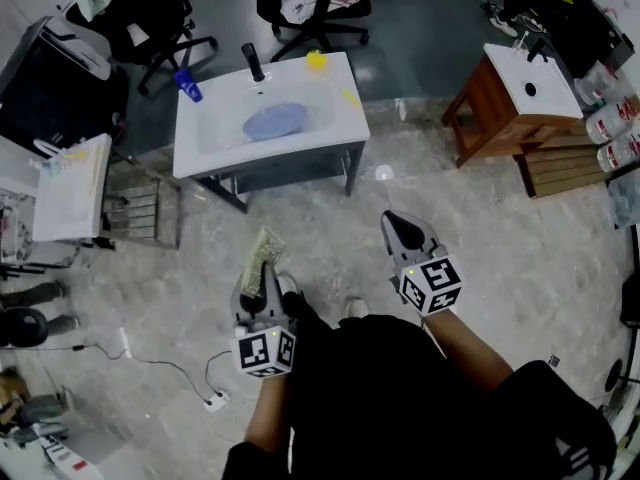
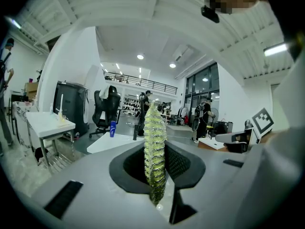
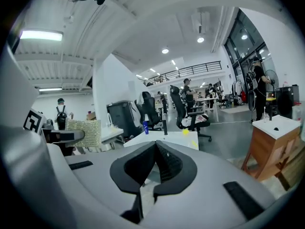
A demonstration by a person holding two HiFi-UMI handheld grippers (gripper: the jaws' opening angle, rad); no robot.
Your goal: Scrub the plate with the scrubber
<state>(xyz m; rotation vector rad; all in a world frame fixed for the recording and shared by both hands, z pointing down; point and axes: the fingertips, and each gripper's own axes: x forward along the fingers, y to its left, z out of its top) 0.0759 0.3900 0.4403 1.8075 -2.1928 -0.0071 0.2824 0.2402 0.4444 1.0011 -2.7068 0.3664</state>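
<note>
**Head view.** One white rectangular sink [image 1: 205, 143] on a dark frame is taken as the reference for all places.
- Inside its basin, one round blue plate [image 1: 275, 121] is lying.
- On its far rim, one black faucet [image 1: 254, 63] is mounted. One blue bottle [image 1: 188, 85] is lying toward the left corner, and one small yellow item [image 1: 316, 61] sits toward the right corner.
- Beyond it, two black office chairs [image 1: 150, 28] are counted.
- To its right, one wooden stand with a white top [image 1: 510, 98] is placed.
- On its near side, well apart from it, two grippers are held over the floor. The left gripper [image 1: 262, 276] carries one glittery yellow-green scrubber [image 1: 266, 248]. The right gripper [image 1: 393, 221] is seen with nothing in it.

**Left gripper view.** The jaws are shown clamped on the scrubber, which is held edge-on and upright between the pads. The sink, bottle and faucet are seen behind it. The plate is not visible here.

**Right gripper view.** The jaws are shown pressed together with nothing between them. The sink, bottle, yellow item and wooden stand are seen ahead. The scrubber's broad flat face, seen only edge-on in the left gripper view, is shown at the left. The plate is again hidden by the basin wall.
</note>
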